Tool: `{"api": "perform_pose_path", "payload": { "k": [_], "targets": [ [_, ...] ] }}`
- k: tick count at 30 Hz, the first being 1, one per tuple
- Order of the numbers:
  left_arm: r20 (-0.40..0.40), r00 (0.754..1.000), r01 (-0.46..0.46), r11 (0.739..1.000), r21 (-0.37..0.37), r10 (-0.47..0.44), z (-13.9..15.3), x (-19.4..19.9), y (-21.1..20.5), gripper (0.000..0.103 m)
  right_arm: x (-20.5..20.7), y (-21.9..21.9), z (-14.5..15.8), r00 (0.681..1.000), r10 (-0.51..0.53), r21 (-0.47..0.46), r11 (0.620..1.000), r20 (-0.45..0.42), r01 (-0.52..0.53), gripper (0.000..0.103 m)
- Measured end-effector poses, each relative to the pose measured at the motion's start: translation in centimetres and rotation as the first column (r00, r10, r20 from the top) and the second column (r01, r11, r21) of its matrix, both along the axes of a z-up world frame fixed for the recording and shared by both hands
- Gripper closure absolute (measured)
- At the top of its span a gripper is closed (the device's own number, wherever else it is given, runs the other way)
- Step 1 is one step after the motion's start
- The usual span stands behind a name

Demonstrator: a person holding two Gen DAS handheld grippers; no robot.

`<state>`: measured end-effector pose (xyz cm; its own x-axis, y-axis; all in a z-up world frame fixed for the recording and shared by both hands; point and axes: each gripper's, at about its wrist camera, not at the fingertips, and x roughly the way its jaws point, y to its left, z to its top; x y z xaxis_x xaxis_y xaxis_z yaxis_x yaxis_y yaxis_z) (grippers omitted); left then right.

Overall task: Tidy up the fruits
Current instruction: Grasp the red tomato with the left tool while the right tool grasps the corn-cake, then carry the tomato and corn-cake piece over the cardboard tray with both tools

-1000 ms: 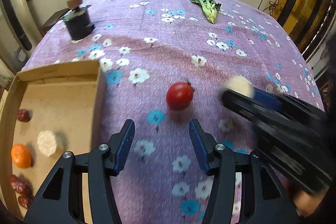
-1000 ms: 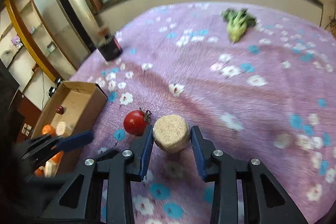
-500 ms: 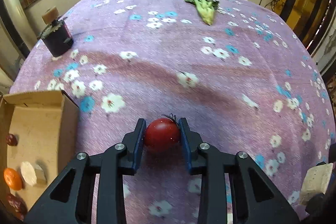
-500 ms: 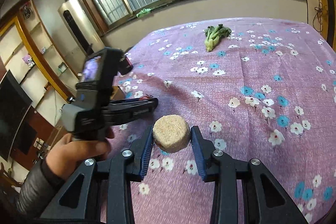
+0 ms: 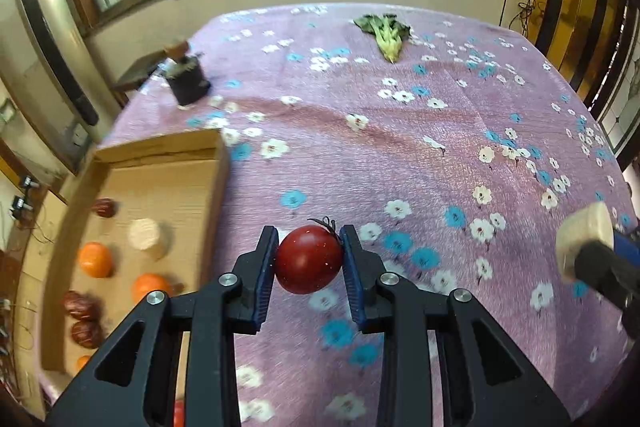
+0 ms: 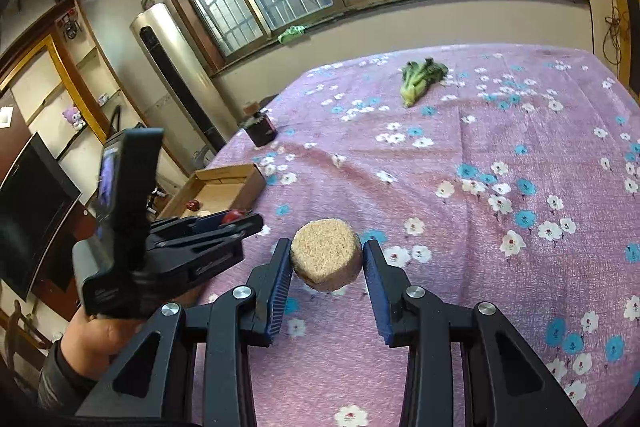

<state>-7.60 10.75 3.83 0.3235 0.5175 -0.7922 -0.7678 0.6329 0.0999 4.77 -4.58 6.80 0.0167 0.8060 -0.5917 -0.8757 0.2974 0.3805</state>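
The tomato (image 5: 309, 259) is smooth, glossy and deep red, with a dark curled stem on top; it sits pinched between the ribbed blue pads (image 5: 265, 273) of the left gripper (image 5: 308, 261), raised above the cloth just right of the cardboard box (image 5: 218, 183). The right gripper (image 6: 326, 265) holds a beige puck-shaped cake (image 6: 326, 255) of coarse, grainy texture, its flat round face upward; the left pad touches its side, while a slight gap shows at the right pad. From the left wrist view that same cake (image 5: 586, 239) appears at the far right edge, pale and cylindrical.

The box is shallow, open-topped, plain brown corrugated board. Inside lie two round oranges (image 5: 95, 259), a pale cylinder (image 5: 146, 238) much like the held cake, and several wrinkled dark red fruits (image 5: 82, 307), one (image 5: 105, 207) apart near the far wall. Motion blur softens their edges.

The table is covered by a purple woven cloth (image 5: 400, 163) printed with white and blue flowers. A leafy green vegetable (image 5: 386, 33) with pale stalks lies at the far side. A dark cylindrical container (image 5: 187, 83) with a brown stopper-like top stands near the far left corner; no readable writing shows on it, nor anywhere else in either view.
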Motion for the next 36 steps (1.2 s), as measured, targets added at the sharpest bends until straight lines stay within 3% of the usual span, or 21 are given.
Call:
{"api": "perform_pose_path", "payload": {
  "k": [5, 15, 19, 24, 28, 36],
  "targets": [
    [0.023, 1.0, -0.009, 0.999, 0.039, 0.008, 1.8, -3.2, 0.1, 0.074, -2.0, 0.6, 1.2, 1.0, 0.004, 0.024, 1.0, 0.009, -0.004, 0.067],
    [0.092, 0.995, -0.038, 0.999, 0.039, 0.034, 3.0, -8.7, 2.4, 0.074, -7.4, 3.3, 2.9, 0.998, 0.03, 0.002, 1.0, 0.056, -0.03, 0.067],
    [0.108, 0.993, -0.058, 0.993, 0.1, 0.047, 6.1, -10.8, 3.6, 0.074, -9.1, 5.2, 4.7, 0.991, 0.066, -0.006, 0.998, 0.119, -0.066, 0.067],
    [0.128, 0.989, -0.091, 0.981, 0.17, 0.07, 9.8, -13.3, 5.0, 0.074, -10.9, 7.1, 8.8, 0.985, 0.097, 0.065, 0.992, 0.141, -0.107, 0.067],
    [0.127, 0.987, -0.112, 0.982, 0.152, 0.093, 8.7, -14.6, 5.4, 0.074, -12.8, 8.7, 9.7, 0.979, 0.142, 0.091, 0.983, 0.148, -0.157, 0.067],
    [0.107, 0.986, -0.133, 0.989, 0.07, 0.126, 5.0, -15.8, 6.7, 0.074, -14.9, 11.8, 6.5, 0.971, 0.214, 0.017, 0.976, 0.106, -0.217, 0.067]
  ]
}}
